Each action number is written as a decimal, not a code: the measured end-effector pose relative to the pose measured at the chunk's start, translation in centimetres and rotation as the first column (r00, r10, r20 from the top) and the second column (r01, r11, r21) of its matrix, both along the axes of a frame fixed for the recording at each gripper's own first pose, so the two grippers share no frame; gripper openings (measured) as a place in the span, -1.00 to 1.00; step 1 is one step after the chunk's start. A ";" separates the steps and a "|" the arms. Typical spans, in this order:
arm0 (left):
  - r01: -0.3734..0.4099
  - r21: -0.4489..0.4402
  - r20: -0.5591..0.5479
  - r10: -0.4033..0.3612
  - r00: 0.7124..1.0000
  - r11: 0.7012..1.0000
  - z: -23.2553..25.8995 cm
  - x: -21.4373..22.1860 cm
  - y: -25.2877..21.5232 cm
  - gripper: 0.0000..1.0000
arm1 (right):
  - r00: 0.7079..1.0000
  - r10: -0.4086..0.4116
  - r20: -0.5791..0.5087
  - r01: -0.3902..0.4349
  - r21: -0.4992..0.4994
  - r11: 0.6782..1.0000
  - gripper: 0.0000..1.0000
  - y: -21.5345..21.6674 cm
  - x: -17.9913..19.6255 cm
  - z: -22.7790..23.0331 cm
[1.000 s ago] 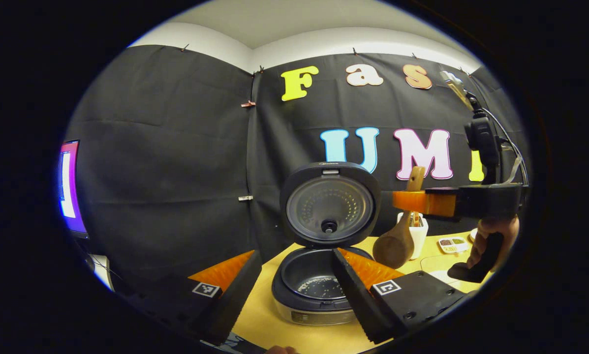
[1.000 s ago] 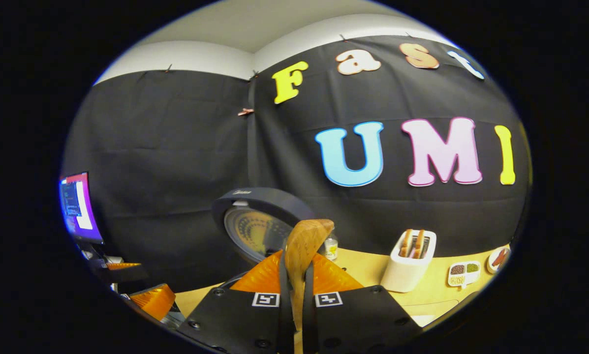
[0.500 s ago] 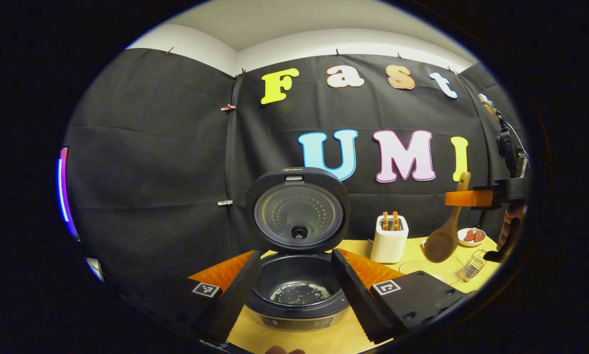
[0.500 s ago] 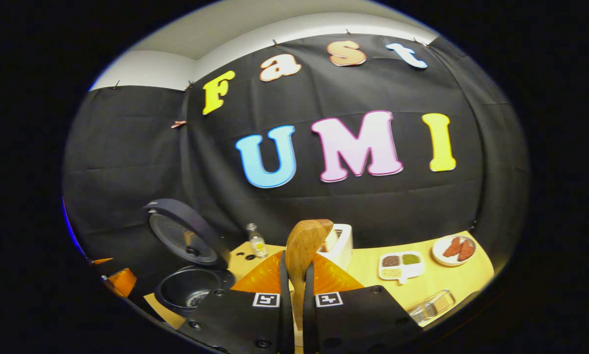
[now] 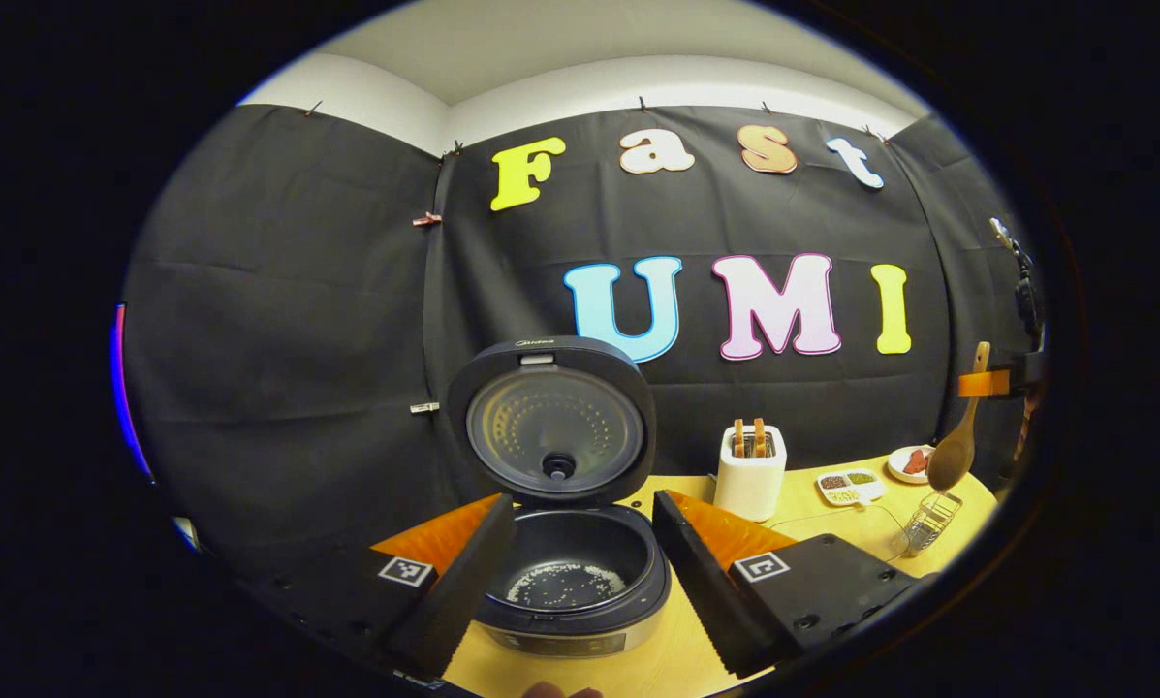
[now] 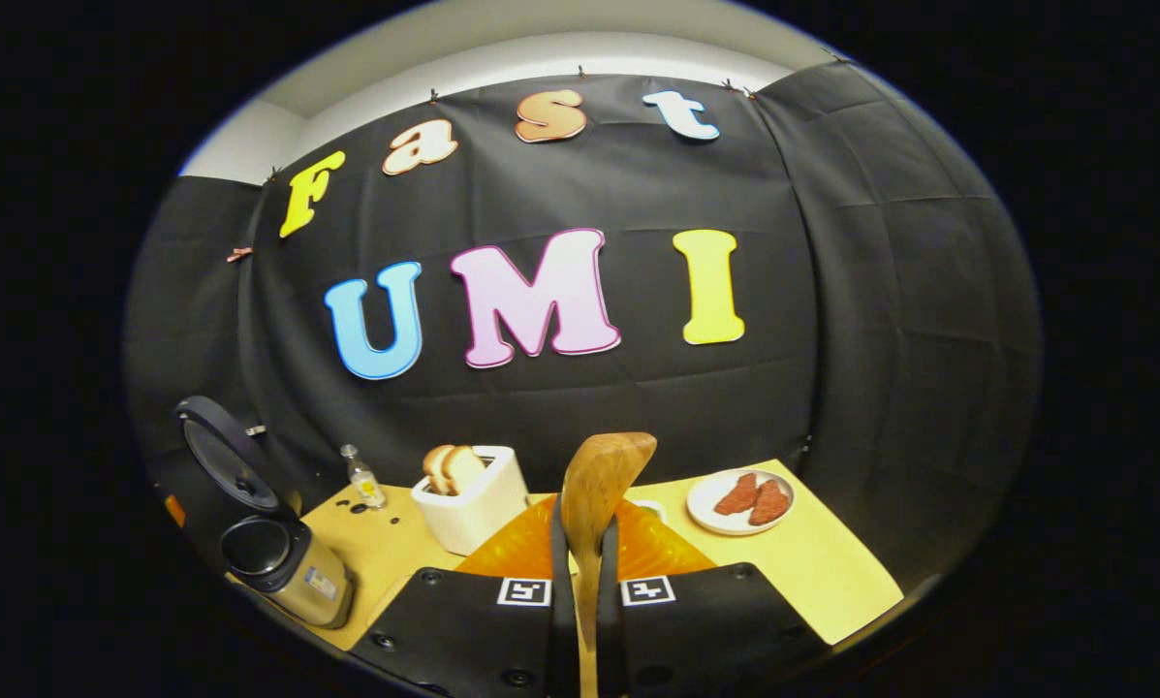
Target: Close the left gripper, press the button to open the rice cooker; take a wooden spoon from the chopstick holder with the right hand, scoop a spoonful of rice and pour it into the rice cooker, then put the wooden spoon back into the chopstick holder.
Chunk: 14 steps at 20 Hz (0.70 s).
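Observation:
The rice cooker (image 5: 565, 582) stands with its lid (image 5: 550, 422) raised, a thin layer of rice grains in the pot. My left gripper (image 5: 581, 502) is open just in front of it, one finger on each side of the pot, holding nothing. Far right in the left gripper view, my right gripper (image 5: 977, 383) holds the wooden spoon (image 5: 953, 456) by its handle, bowl hanging down above a wire chopstick holder (image 5: 928, 523). In the right gripper view, my right gripper (image 6: 584, 523) is shut on the spoon (image 6: 601, 475); the cooker (image 6: 274, 557) sits low at the left.
A white toaster (image 5: 749, 475) with bread slices stands right of the cooker, then a divided dish (image 5: 846, 485) and a plate of red pieces (image 6: 739, 499). A small bottle (image 6: 359, 477) stands near the back wall. The wooden table's edge (image 6: 861, 601) runs at the right.
My right gripper has carried the spoon to the right, away from the cooker, past the toaster to the table's right end. The left gripper stays open at the cooker.

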<state>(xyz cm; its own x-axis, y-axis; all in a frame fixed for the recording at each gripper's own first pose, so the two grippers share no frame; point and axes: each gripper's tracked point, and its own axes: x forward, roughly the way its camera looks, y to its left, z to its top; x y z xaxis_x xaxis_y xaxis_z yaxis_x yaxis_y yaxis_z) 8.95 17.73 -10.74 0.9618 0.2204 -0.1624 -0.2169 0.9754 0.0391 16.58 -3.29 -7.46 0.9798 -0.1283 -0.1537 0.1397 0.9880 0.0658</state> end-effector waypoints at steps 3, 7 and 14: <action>0.002 0.003 0.003 -0.002 1.000 1.000 0.2 0.1 -0.5 0.94 | 0.998 -0.041 -0.043 0.041 -0.013 0.999 -0.77 -3.1 -0.2 -1.9; 0.000 0.005 0.000 0.000 1.000 1.000 0.4 0.2 -1.1 0.94 | 0.993 -0.074 -0.088 0.073 -0.011 0.997 -0.77 -5.6 0.0 -4.1; -0.012 0.029 0.008 0.012 1.000 1.000 1.1 -0.2 -1.6 0.94 | 0.981 -0.063 -0.183 0.062 -0.014 0.998 -0.75 -5.5 0.6 -8.5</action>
<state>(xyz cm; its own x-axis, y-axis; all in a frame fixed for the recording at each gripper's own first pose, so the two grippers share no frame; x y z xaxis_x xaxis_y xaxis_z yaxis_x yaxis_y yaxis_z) 8.78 16.16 -9.67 0.9604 0.2361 -0.1479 -0.2287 0.9713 0.0654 17.23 -8.83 -15.99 0.9252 -0.1903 -0.3282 0.2099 0.9774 0.0250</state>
